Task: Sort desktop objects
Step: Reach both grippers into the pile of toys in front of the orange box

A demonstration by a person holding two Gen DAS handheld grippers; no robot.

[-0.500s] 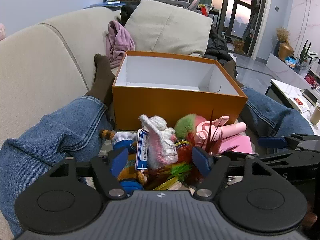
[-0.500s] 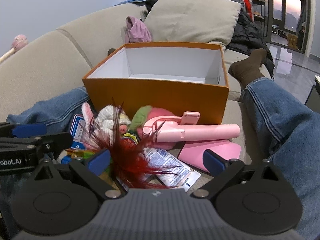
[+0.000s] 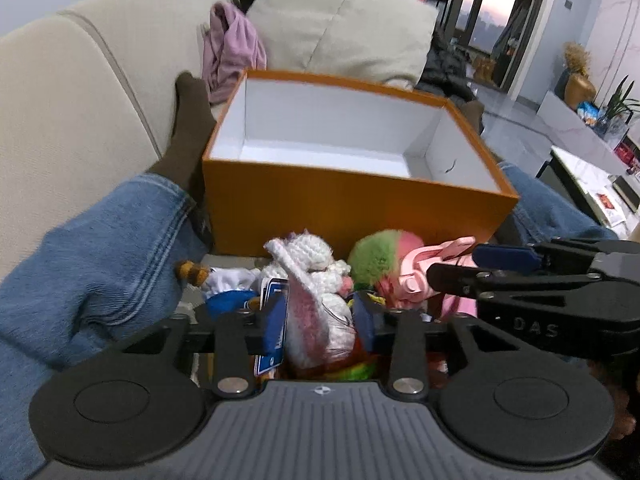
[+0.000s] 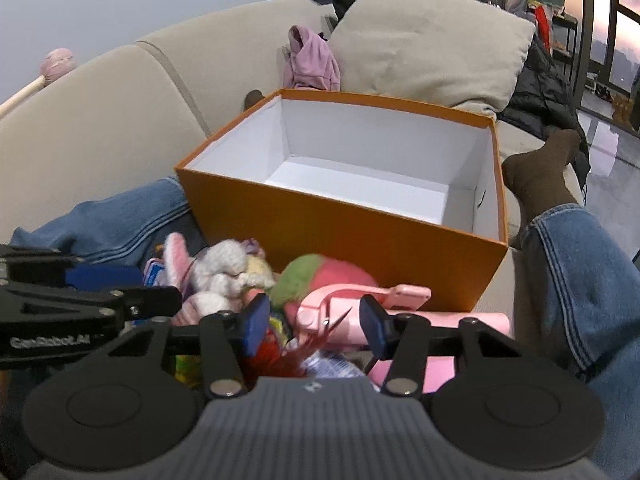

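An empty orange box [image 3: 352, 216] with white inside stands on the sofa; it also shows in the right wrist view [image 4: 360, 236]. In front of it lies a pile of small things. My left gripper [image 3: 320, 316] is closed around a white and pink crocheted bunny [image 3: 316, 280] and a blue card [image 3: 274, 320]. My right gripper [image 4: 314, 328] has narrowed around a pink selfie stick [image 4: 360, 308], with red feathers [image 4: 292, 354] between the fingers; contact is unclear. A green and pink pompom [image 4: 316, 276] lies behind it.
My legs in jeans [image 3: 100, 264] flank the pile, with brown socked feet [image 4: 540, 172] beside the box. A beige cushion [image 3: 344, 20] and purple cloth [image 3: 232, 48] lie behind the box. A white table [image 3: 592, 176] stands far right.
Both grippers have closed in and moved forward into the pile: the left onto the crocheted bunny, the right around the pink selfie stick. The box looks nearer.
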